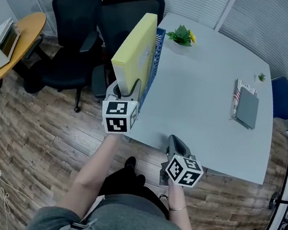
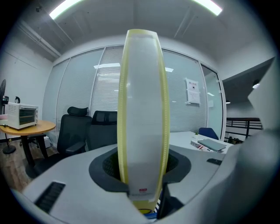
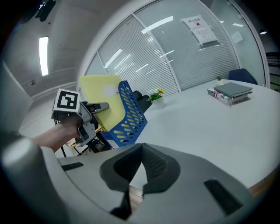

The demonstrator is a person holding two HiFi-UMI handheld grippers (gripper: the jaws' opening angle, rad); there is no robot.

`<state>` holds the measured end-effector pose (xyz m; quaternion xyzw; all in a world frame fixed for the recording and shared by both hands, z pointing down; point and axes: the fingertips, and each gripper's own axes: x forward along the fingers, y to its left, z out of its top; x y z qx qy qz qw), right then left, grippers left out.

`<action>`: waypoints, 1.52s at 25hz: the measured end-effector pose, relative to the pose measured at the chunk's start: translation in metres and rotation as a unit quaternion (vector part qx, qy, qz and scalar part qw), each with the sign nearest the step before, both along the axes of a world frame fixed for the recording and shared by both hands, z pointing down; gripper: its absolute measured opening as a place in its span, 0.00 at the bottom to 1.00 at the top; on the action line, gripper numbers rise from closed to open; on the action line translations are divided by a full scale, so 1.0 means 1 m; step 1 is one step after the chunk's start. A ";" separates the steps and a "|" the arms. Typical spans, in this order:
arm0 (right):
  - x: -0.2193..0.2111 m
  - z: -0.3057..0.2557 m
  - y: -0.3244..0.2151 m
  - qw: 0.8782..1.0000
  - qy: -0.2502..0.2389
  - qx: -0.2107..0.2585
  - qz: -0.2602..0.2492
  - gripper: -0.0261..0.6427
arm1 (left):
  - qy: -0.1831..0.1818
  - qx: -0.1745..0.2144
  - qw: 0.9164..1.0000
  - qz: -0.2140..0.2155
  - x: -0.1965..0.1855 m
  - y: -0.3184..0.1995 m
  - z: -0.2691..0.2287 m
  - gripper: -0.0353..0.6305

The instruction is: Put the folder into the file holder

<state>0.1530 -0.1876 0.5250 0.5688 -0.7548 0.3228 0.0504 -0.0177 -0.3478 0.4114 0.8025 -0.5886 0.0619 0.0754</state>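
Now the left gripper point(image 1: 128, 90) grips the yellow folder point(image 1: 136, 44) standing in the blue file holder point(image 1: 155, 60) at the table point(image 1: 202, 120) edge, the right gripper point(image 1: 176, 143) hangs clenched and empty, so the next move probably calls for letting go.

Yellow folder point(image 1: 137, 47); blue slotted file holder point(image 1: 154, 65)

Bright, even office light comes from ceiling strip lamps point(image 2: 65, 8) at the left gripper view's upper left. Both gripper views bend strongly toward dark corners; the close folder point(image 2: 142, 109) looks soft.
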 end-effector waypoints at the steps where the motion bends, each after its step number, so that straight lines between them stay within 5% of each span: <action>1: 0.000 0.000 0.000 1.000 0.000 0.000 0.000 0.05 | -0.002 -0.004 1.000 0.000 0.000 0.001 0.003 0.32; 25: -0.002 -0.004 0.006 1.000 0.002 0.004 -0.003 0.05 | -0.039 -0.057 0.997 0.016 0.001 0.008 0.041 0.34; 38: -0.011 -0.005 0.019 1.000 0.005 0.005 -0.011 0.05 | -0.024 -0.075 0.996 0.036 0.000 0.021 0.049 0.39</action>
